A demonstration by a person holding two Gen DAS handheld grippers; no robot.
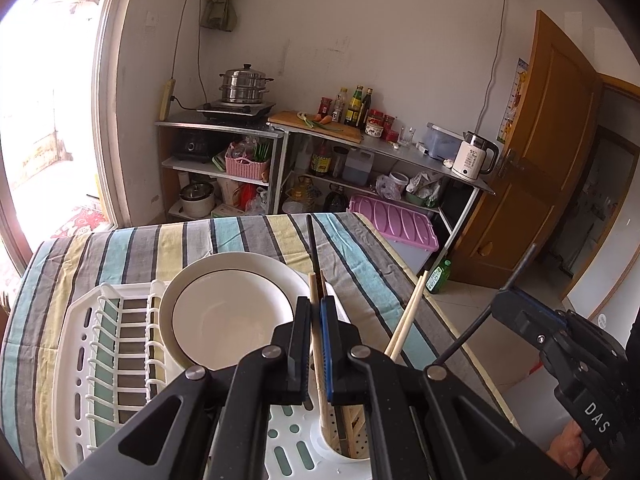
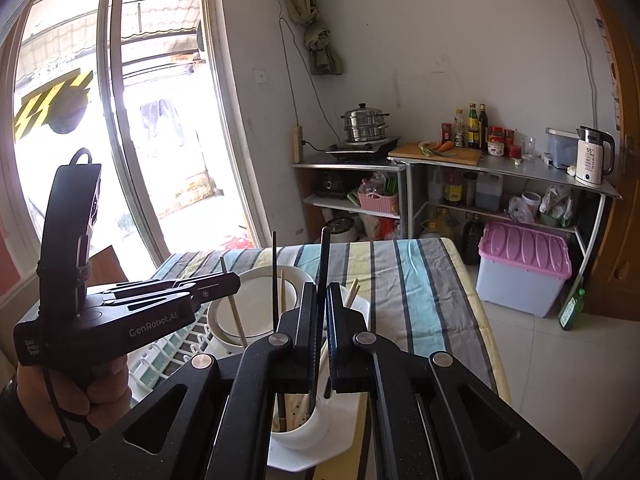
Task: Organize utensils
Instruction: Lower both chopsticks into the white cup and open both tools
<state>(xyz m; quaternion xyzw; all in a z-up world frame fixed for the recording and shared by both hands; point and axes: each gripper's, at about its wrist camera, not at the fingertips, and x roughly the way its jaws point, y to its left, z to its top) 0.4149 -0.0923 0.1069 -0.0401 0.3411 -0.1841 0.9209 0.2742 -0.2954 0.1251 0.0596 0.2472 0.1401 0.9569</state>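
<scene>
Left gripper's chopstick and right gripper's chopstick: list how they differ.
The left gripper holds a pale chopstick of bare wood; the right gripper holds a black chopstick. In the right wrist view the pale chopstick slants across the white bowl, while the black chopstick rises nearly straight above the utensil cup. Shared: each is clamped in shut jaws.

On the table [image 1: 224,236]: drying rack [image 1: 80,340], with bowl [image 1: 228,312] standing in its slots at 12 o'clock and cutlery cup [image 1: 352,448] at 3 o'clock. In the cup, apparently, upright chopsticks [image 1: 404,320]. Beyond the table at 12 o'clock, shelving [image 1: 360,148]; storage bin [image 1: 400,224] on the floor at 1 o'clock.
</scene>
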